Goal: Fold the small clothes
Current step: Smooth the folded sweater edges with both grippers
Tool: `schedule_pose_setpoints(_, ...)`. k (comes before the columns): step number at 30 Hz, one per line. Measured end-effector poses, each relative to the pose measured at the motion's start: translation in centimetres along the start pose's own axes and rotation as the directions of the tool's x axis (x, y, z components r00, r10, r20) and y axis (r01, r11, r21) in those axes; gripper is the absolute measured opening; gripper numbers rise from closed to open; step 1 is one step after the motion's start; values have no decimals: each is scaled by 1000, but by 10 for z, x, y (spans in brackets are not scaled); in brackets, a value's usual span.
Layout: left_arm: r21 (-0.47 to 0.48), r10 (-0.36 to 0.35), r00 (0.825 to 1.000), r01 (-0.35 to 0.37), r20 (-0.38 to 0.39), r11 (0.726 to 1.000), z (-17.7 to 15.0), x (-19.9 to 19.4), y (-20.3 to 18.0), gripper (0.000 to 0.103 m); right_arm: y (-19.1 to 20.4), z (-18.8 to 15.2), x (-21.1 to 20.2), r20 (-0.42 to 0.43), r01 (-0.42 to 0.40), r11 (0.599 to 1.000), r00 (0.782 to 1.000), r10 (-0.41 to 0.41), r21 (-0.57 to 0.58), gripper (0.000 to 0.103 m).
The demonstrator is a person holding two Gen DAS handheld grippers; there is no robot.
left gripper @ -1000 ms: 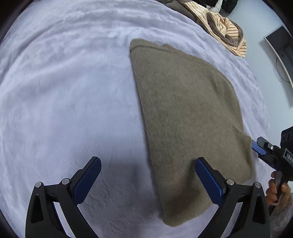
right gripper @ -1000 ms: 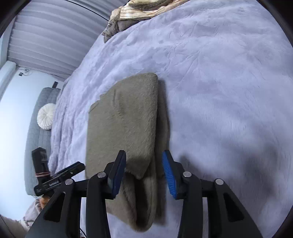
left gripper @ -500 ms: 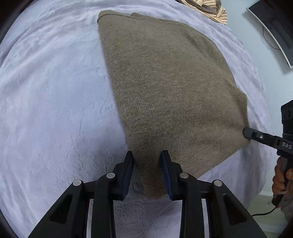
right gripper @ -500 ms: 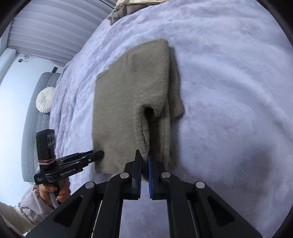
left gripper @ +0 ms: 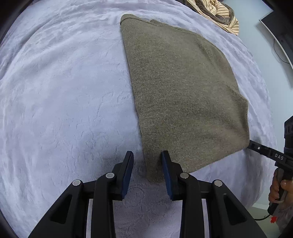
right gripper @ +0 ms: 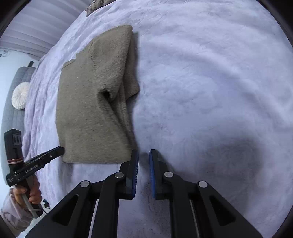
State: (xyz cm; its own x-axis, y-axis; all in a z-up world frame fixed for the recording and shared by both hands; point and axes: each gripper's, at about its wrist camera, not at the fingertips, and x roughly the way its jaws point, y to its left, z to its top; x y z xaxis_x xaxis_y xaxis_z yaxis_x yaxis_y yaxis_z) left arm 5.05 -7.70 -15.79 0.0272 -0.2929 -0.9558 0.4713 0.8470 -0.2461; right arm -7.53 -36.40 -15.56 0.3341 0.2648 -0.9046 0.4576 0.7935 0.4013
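Observation:
An olive knit sweater [left gripper: 183,91] lies folded flat on the lilac fleece bed cover [left gripper: 64,100]. In the left wrist view my left gripper [left gripper: 147,163] is open, its fingers standing either side of the sweater's near corner without pinching it. In the right wrist view the sweater [right gripper: 95,109] lies left of centre with its folded sleeve along the right edge. My right gripper [right gripper: 143,164] is slightly open and empty, just off the sweater's near right corner. Each gripper also shows in the other's view, at the sweater's edge: the right one [left gripper: 256,146] and the left one [right gripper: 55,152].
A pile of striped and grey clothes [left gripper: 216,12] lies at the far end of the bed. A monitor [left gripper: 278,23] stands on the right beyond the bed. A grey sofa with a round white cushion [right gripper: 20,95] is on the left in the right wrist view.
The right gripper has let go of the sweater's edge and opened slightly; the cloth has dropped flat. The left gripper has opened wider and pulled back a little.

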Motion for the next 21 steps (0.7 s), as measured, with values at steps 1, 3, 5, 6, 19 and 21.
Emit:
schedule_pose_setpoints(1, 8, 15, 1000, -15, 4, 1000, 1, -1, -4, 33, -1, 1, -6, 16, -7, 1000, 1000, 6, 10, 11)
schedule_pose_setpoints(3, 12, 21, 1000, -21, 11, 1000, 3, -6, -4, 33, 4, 6, -22, 62, -22, 1000, 998, 22, 3, 11)
schedule_pose_setpoints(5, -1, 16, 1000, -16, 24, 1000, 6, -11, -3, 33, 19, 14, -35, 109, -39, 998, 993, 44, -47, 11)
schedule_pose_setpoints(6, -8, 14, 999, -14, 31, 1000, 9, -13, -3, 33, 29, 18, -38, 123, -47, 996, 991, 56, -73, 11)
schedule_pose_setpoints(19, -59, 25, 997, -21, 71, 998, 34, -7, -8, 33, 50, 47, 31, 55, 88, 986, 995, -81, -139, 11)
schedule_pose_setpoints(21, -61, 22, 997, -17, 78, 998, 34, -8, -7, 33, 41, 47, 31, 50, 49, 994, 998, -45, -99, 11)
